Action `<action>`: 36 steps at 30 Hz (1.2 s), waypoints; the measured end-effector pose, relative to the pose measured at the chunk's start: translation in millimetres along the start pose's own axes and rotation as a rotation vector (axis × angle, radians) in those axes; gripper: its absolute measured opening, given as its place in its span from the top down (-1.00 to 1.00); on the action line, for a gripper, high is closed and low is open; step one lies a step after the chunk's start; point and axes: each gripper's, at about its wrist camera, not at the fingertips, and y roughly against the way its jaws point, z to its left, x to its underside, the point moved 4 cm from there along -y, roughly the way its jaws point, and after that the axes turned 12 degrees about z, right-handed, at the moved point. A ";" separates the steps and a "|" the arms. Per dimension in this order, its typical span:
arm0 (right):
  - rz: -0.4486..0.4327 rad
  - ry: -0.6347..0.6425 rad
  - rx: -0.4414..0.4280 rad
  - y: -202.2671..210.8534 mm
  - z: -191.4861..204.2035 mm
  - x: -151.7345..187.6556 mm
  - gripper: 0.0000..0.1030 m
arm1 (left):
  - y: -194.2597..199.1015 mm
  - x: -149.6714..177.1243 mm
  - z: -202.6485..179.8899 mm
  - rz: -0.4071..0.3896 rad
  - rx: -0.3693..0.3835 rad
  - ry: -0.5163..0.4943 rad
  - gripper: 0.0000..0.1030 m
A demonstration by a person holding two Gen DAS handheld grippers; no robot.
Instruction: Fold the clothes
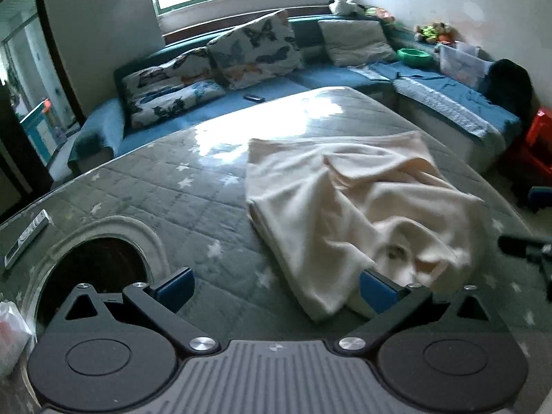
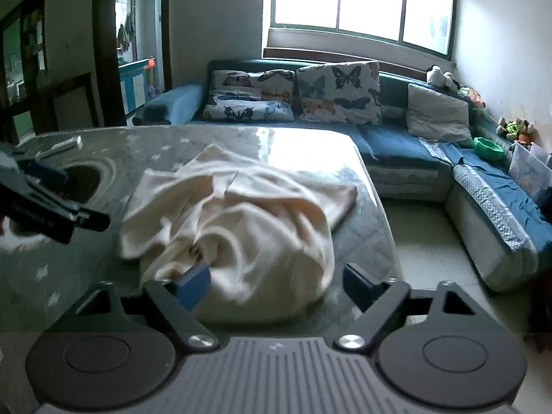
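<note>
Blown-out window (image 2: 362,0) backlights the dim room; tabletop (image 1: 276,127) glares, fisheye edges bend.

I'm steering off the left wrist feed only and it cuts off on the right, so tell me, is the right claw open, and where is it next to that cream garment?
Observer: The right claw is open, jaws spread wide. The bunched near end of the cream garment lies between them.
Operator: Is it touching the cloth?
Observer: Its left blue pad sits against the crumpled folds. The right pad appears clear of them.
Operator: How does the far part lie?
Observer: Spread flatter on the quilted table cover, one corner reaching toward the table's sofa-side edge.
Operator: And my left claw?
Observer: From the right wrist view, the left claw is beside the garment's left edge, apart from it.
</note>
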 end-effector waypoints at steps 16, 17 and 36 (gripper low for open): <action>0.103 0.104 -0.071 -124.0 -6.9 -89.6 -0.23 | -65.0 -2.4 8.6 0.163 0.136 0.075 -0.31; 0.110 0.117 -0.081 -129.5 -2.9 -90.8 -0.23 | -64.9 -1.9 8.7 0.164 0.146 0.074 -0.22; 0.077 0.117 -0.019 -136.9 -1.1 -100.4 0.92 | -37.7 15.6 50.2 0.118 0.192 0.101 0.89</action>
